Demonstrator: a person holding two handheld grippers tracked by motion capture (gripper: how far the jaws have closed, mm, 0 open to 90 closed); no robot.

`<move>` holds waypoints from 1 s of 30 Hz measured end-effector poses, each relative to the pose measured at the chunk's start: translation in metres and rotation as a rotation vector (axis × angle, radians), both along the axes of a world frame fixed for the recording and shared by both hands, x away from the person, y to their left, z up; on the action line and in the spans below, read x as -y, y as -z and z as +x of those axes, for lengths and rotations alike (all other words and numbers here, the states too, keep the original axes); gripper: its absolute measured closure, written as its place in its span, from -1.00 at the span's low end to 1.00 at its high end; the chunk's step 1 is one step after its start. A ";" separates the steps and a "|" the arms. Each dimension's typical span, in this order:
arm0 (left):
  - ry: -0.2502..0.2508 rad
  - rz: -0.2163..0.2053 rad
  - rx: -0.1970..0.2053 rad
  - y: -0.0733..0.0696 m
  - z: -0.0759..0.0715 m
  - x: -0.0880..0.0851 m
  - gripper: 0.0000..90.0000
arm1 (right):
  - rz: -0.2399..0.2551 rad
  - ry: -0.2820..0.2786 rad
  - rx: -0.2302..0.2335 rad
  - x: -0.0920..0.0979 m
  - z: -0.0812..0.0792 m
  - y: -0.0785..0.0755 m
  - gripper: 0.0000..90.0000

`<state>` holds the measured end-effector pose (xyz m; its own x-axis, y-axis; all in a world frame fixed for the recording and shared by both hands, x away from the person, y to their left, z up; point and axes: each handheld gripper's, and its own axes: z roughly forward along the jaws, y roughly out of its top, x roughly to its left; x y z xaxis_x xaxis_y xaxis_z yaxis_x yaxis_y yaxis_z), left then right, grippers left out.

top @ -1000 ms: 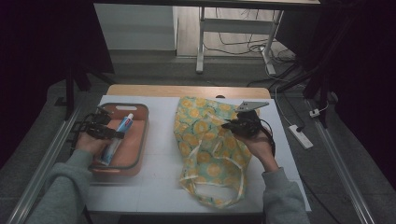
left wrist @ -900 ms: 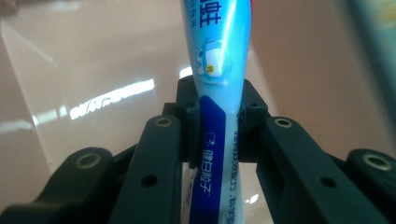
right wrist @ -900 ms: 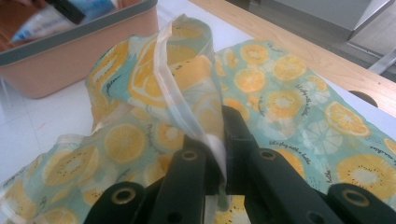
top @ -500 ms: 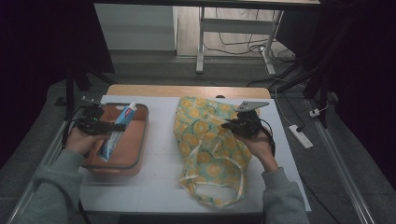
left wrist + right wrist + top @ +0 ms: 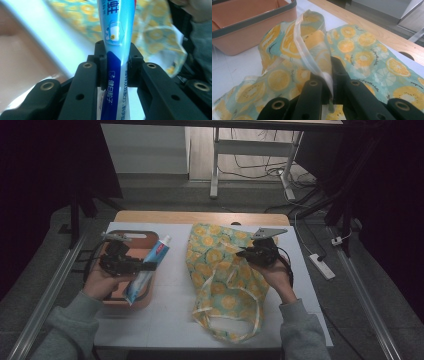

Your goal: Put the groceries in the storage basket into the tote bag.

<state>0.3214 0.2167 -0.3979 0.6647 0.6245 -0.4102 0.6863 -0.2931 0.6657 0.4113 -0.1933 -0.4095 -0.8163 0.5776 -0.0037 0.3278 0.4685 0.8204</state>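
The toothpaste tube [image 5: 147, 267] was held in the left claw [image 5: 145, 266], whose jaws were clamped across its lower body, as the left gripper view showed with the tube [image 5: 117, 37] rising straight out between the black jaws. Seen from the high view, the tube was raised above the orange tray's [image 5: 131, 301] right edge, its long axis slanted, cap end pointed up and toward the fruit-print bag [image 5: 222, 285], flat end down over the tray. The bag lay to the tube's right on the white tabletop [image 5: 170, 320], near but not touching. The bag's rim [image 5: 308, 60] was pinched in the right claw [image 5: 246, 253], jaws closed on the cloth and lifting it into a raised fold. Judged from this, the tube would have to be carried rightward, cap first, toward that lifted edge; the left hand was the nearer.
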 end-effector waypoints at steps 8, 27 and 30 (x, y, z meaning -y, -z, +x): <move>0.127 0.000 -0.001 0.007 -0.008 0.054 0.67 | 0.024 0.004 0.009 -0.002 0.000 -0.004 0.93; 0.285 0.142 -0.074 0.042 -0.007 0.157 0.66 | 0.087 0.038 0.080 -0.017 -0.004 -0.030 0.93; 0.302 0.171 -0.093 0.050 -0.007 0.163 0.66 | 0.106 0.039 0.090 -0.016 -0.006 -0.033 0.93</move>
<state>0.3146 0.0533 -0.4475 0.7944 0.4704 -0.3842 0.6070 -0.5933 0.5287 0.4055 -0.1772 -0.3768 -0.7922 0.6102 -0.0128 0.2675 0.3660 0.8913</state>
